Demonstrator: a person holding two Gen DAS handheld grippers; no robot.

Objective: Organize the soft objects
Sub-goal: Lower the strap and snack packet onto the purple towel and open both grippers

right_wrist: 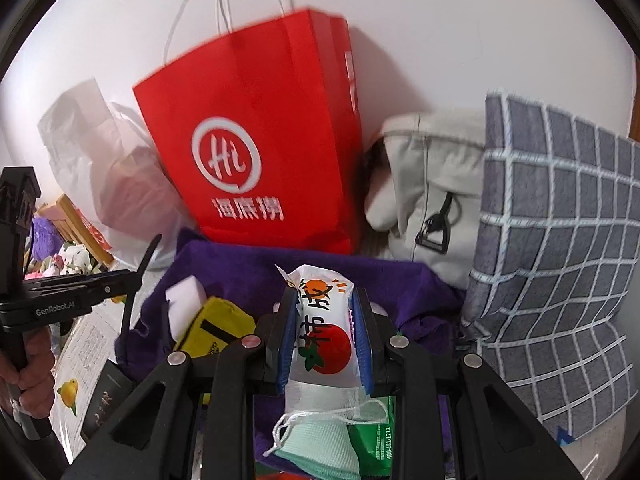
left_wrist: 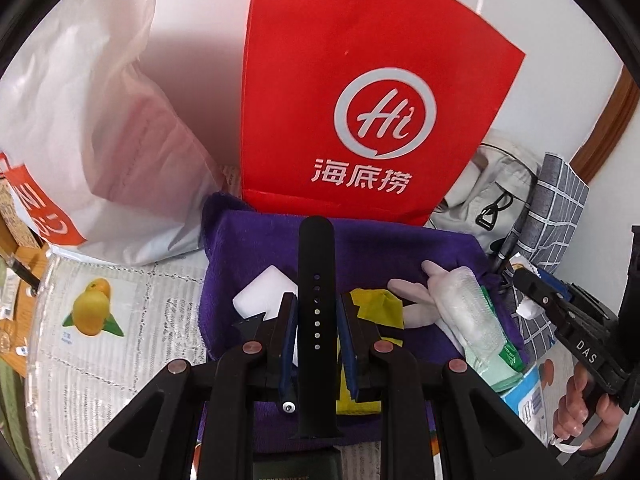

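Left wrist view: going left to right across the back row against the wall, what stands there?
White plastic bag → red paper bag → beige bag with a black buckle → grey checked cushion.

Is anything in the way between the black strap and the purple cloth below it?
Yes. The left gripper holds the black strap above the purple cloth, and under it lie a white block and a yellow pouch. Bare cloth shows farther back, toward the red bag.
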